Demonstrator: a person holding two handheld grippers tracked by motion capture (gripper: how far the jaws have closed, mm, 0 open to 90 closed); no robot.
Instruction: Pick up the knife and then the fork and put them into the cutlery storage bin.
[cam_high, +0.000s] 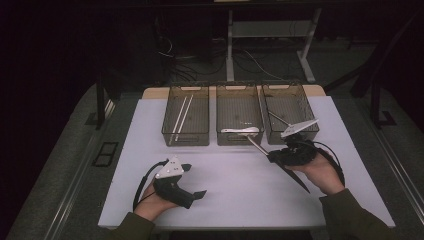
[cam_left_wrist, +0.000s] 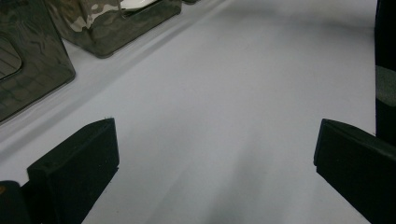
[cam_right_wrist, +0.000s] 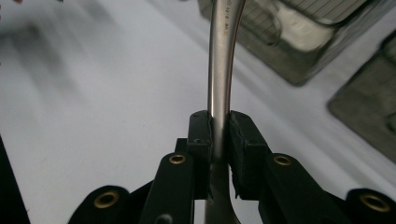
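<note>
My right gripper (cam_high: 280, 155) is at the right of the white table, shut on a metal utensil (cam_high: 255, 143). Its handle points at the front of the middle bin (cam_high: 233, 139). In the right gripper view the jaws (cam_right_wrist: 218, 126) clamp the utensil's shaft (cam_right_wrist: 221, 70) from both sides, and its far end runs out of the top of the view. My left gripper (cam_high: 194, 181) rests near the front left in a hand. It is open, and its pads (cam_left_wrist: 79, 158) stand wide apart over bare tabletop.
Three clear bins stand in a row at the back. The left bin (cam_high: 170, 136) holds chopsticks (cam_high: 182, 114). A white spoon (cam_high: 241, 131) lies in the middle one, and the right bin (cam_high: 301, 95) holds a metal utensil (cam_high: 278, 119). The white tabletop (cam_high: 235, 180) lies between my grippers.
</note>
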